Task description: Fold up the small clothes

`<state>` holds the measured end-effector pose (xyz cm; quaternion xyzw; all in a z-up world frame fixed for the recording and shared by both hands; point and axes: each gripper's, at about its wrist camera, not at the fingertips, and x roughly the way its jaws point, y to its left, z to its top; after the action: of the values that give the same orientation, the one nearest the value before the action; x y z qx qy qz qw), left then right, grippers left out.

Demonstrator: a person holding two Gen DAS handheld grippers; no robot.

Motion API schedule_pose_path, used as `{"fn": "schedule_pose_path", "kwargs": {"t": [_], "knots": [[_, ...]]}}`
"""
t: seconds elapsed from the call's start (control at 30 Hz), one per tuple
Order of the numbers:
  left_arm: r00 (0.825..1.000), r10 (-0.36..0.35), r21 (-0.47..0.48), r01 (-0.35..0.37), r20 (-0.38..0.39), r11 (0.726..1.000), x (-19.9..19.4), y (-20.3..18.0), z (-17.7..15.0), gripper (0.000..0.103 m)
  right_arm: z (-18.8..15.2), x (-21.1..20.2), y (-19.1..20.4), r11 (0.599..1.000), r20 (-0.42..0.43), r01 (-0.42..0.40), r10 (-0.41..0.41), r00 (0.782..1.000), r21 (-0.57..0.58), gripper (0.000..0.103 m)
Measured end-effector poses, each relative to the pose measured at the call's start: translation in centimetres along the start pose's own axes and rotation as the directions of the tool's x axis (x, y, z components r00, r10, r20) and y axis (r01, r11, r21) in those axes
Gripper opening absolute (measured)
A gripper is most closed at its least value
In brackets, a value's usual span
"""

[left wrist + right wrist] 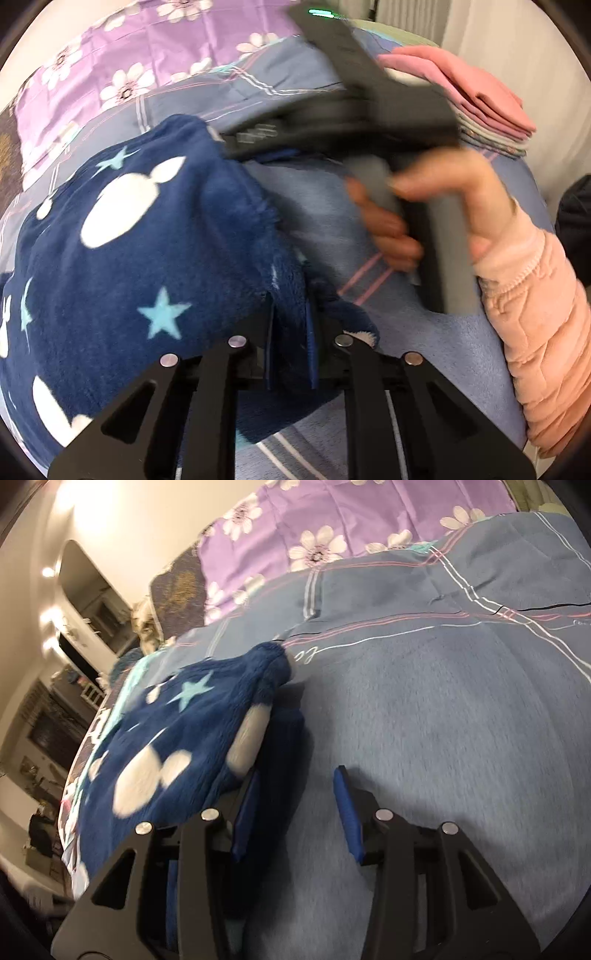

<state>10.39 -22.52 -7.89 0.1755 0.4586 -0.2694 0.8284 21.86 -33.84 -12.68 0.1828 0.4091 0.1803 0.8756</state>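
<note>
Left gripper (291, 332) is clamped on a fold of the navy fleece garment with white blobs and pale blue stars (122, 251), which lies on the blue-grey plaid bedspread (424, 343), filling the left wrist view from 7 to 10 o'clock. Right gripper (295, 812) has its jaws apart with nothing pinched between the blue pads (345, 812), the same garment bunched at its 10 o'clock, against the left finger. Right hand (436, 218) in a pink quilted sleeve (535, 332) sits at 3 o'clock of the left wrist view, a stack of folded pink clothes (476, 92) at 1 o'clock, purple floral fabric (122, 66) at 11.
</note>
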Motion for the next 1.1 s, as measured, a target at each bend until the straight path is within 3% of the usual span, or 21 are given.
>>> {"fn": "schedule_pose_path", "kwargs": {"t": [0.07,0.1,0.13,0.23,0.3,0.4,0.47,0.5,0.63,0.7,0.73,0.83,0.9,0.93,0.97,1.0,1.1], "knots": [[1.000,0.003,0.029,-0.003,0.002,1.000,0.1,-0.5,0.0,0.014,1.2,1.2,0.3,1.000,-0.031,-0.006,0.006,0.999,0.011,0.034],[1.000,0.003,0.040,-0.003,0.004,0.999,0.1,-0.7,0.0,0.014,1.6,1.7,0.3,0.998,-0.056,-0.047,0.049,0.997,0.036,0.009],[1.000,-0.002,0.045,0.002,0.005,0.999,0.1,-0.7,0.0,0.014,2.1,1.7,0.2,0.994,-0.061,-0.079,0.084,0.995,0.075,0.009],[0.999,-0.045,0.059,0.044,0.020,0.997,-0.3,-0.5,-0.4,0.014,3.0,-1.0,0.7,0.978,0.082,-0.190,0.183,0.980,0.089,0.008],[0.998,-0.064,0.082,0.062,0.022,0.995,-0.3,-0.7,-0.6,0.014,3.2,-1.4,0.6,0.984,0.111,-0.162,0.153,0.982,0.075,0.007],[0.998,-0.067,0.115,0.065,0.013,0.991,0.4,-1.4,-0.7,0.014,2.5,1.3,-0.4,0.999,0.088,0.016,-0.019,0.996,0.035,0.007],[0.997,-0.070,0.122,0.068,0.015,0.990,0.9,-1.5,-0.6,0.015,1.9,3.0,-1.7,0.997,0.054,0.013,-0.017,0.998,0.073,0.008],[0.997,-0.075,0.117,0.073,0.016,0.990,1.0,-1.4,-0.6,0.016,2.2,2.4,-2.1,0.995,0.067,-0.023,0.017,0.998,0.095,0.009],[0.995,-0.098,0.105,0.096,0.018,0.990,0.6,-1.1,-0.8,0.018,1.9,-0.4,-2.3,0.995,0.167,0.002,-0.018,0.986,0.099,0.015],[0.994,-0.106,0.099,0.104,0.021,0.990,0.6,-0.8,-0.9,0.022,1.6,-1.5,-2.5,0.980,0.176,-0.157,0.135,0.975,0.119,0.014],[0.993,-0.112,0.095,0.110,0.023,0.989,0.7,-0.9,-0.9,0.026,1.6,-2.3,-2.1,0.962,0.183,-0.257,0.237,0.954,0.094,0.014],[0.990,-0.140,0.103,0.136,0.030,0.985,0.6,-1.5,-1.1,0.036,1.5,-3.3,0.5,0.932,0.141,-0.361,0.364,0.921,-0.048,0.014],[0.990,-0.136,0.138,0.130,0.035,0.982,0.6,-2.1,-1.4,0.038,1.2,-2.2,2.0,0.948,0.082,-0.293,0.304,0.949,-0.125,0.016],[0.990,-0.134,0.154,0.127,0.038,0.980,0.6,-2.2,-1.5,0.038,0.8,-0.8,2.5,0.969,0.045,-0.197,0.206,0.978,-0.149,0.019],[0.989,-0.141,0.153,0.133,0.041,0.979,0.6,-2.2,-1.6,0.038,0.2,1.5,2.5,0.981,-0.006,-0.087,0.087,0.996,-0.173,0.015],[0.987,-0.154,0.145,0.147,0.043,0.978,0.6,-2.1,-1.6,0.038,-0.2,2.6,2.6,0.979,-0.017,-0.062,0.059,0.998,-0.195,0.010],[0.980,-0.192,0.125,0.183,0.058,0.975,0.6,-1.7,-1.9,0.038,0.2,1.9,3.0,0.978,0.031,-0.021,0.028,0.999,-0.206,0.009]]}}
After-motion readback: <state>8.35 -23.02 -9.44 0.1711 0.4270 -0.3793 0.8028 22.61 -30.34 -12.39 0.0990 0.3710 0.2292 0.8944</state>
